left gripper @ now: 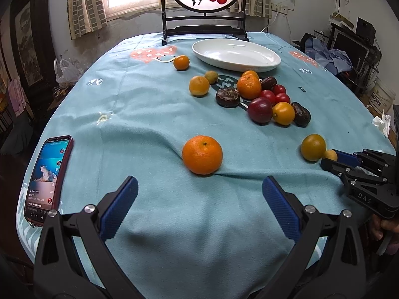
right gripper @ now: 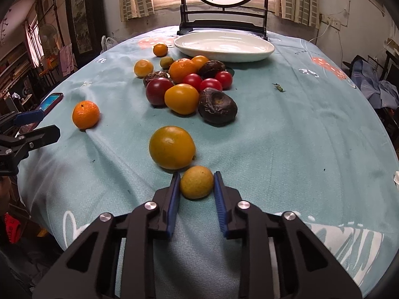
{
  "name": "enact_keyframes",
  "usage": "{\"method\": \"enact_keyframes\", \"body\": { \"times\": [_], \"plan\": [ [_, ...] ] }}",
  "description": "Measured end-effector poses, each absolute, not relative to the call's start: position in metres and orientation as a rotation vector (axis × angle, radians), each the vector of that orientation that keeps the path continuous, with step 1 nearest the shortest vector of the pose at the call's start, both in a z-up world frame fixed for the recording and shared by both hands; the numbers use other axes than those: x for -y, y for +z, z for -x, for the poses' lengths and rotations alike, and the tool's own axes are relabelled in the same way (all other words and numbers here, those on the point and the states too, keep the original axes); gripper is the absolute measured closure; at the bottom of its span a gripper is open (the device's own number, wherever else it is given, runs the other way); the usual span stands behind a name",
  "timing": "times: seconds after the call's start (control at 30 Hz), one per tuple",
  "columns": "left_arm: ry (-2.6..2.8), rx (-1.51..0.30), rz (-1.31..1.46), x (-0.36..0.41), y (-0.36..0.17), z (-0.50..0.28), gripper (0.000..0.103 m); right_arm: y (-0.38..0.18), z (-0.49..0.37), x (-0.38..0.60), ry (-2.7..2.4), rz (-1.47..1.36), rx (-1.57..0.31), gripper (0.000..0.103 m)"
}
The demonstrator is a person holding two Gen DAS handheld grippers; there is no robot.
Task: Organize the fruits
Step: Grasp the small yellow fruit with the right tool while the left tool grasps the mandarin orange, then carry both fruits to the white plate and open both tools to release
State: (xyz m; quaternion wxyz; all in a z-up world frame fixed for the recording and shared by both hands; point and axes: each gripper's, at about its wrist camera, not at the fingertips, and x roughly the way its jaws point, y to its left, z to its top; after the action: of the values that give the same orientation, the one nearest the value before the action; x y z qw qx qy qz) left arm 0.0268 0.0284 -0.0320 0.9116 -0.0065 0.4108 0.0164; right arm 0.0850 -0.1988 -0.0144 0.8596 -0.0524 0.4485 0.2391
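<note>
My right gripper (right gripper: 196, 175) is shut on a small yellow fruit (right gripper: 197, 182) lying on the light blue tablecloth, both blue pads against its sides. Just beyond it sits a larger yellow-orange citrus (right gripper: 172, 147). From the left wrist view, that small yellow fruit (left gripper: 330, 155) shows between the right gripper's fingers (left gripper: 346, 157) beside the yellow-orange citrus (left gripper: 313, 147). My left gripper (left gripper: 199, 189) stands open above the cloth with an orange tangerine (left gripper: 202, 155) just past its fingertips. A white oval plate (right gripper: 224, 46) lies empty at the far side. A pile of mixed fruit (right gripper: 192, 89) lies before it.
A phone (left gripper: 48, 177) with a lit screen lies at the table's left edge. A dark wooden stand with a round painted panel (left gripper: 203, 7) rises behind the plate (left gripper: 235, 54). A small green scrap (right gripper: 279, 88) lies right of the pile. Loose oranges (left gripper: 181, 62) sit left of the plate.
</note>
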Motion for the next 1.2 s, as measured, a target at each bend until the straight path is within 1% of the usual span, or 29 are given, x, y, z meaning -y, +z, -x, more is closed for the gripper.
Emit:
{"method": "enact_keyframes", "body": {
  "times": [0.17, 0.23, 0.33, 0.37, 0.4, 0.67, 0.73, 0.8, 0.83, 0.9, 1.07, 1.2],
  "plan": [
    [0.008, -0.842, 0.004, -0.032, -0.034, -0.037, 0.003, -0.001, -0.082, 0.209, 0.502, 0.075, -0.904, 0.076],
    [0.005, -0.836, 0.004, -0.034, -0.033, -0.047, 0.007, 0.002, -0.080, 0.210, 0.500, 0.072, -0.896, 0.076],
    [-0.013, -0.849, 0.023, -0.038, -0.035, -0.064, 0.022, 0.003, -0.079, 0.212, 0.500, 0.062, -0.897, 0.076],
    [-0.017, -0.862, 0.029, -0.038, -0.037, -0.069, 0.030, 0.003, -0.079, 0.213, 0.499, 0.060, -0.898, 0.076],
    [-0.018, -0.879, 0.034, -0.039, -0.040, -0.073, 0.032, 0.003, -0.080, 0.213, 0.498, 0.057, -0.899, 0.076],
    [-0.016, -0.925, 0.017, -0.034, -0.056, -0.080, 0.033, -0.001, -0.087, 0.214, 0.505, 0.039, -0.916, 0.076],
    [-0.019, -0.940, 0.008, -0.032, -0.061, -0.081, 0.039, -0.002, -0.088, 0.214, 0.510, 0.035, -0.921, 0.076],
    [-0.032, -0.960, 0.014, -0.031, -0.066, -0.081, 0.051, -0.002, -0.090, 0.214, 0.508, 0.030, -0.923, 0.076],
    [-0.026, -0.957, 0.009, -0.031, -0.067, -0.081, 0.052, -0.002, -0.091, 0.215, 0.509, 0.027, -0.924, 0.076],
    [-0.021, -0.953, 0.002, -0.031, -0.067, -0.081, 0.058, -0.001, -0.093, 0.215, 0.510, 0.023, -0.923, 0.076],
    [-0.036, -0.960, 0.041, -0.035, -0.061, -0.086, 0.060, 0.008, -0.107, 0.214, 0.541, 0.003, -0.915, 0.076],
    [-0.078, -0.908, 0.084, -0.039, -0.032, -0.108, 0.060, 0.032, -0.138, 0.212, 0.556, -0.008, -0.851, 0.076]
  ]
}}
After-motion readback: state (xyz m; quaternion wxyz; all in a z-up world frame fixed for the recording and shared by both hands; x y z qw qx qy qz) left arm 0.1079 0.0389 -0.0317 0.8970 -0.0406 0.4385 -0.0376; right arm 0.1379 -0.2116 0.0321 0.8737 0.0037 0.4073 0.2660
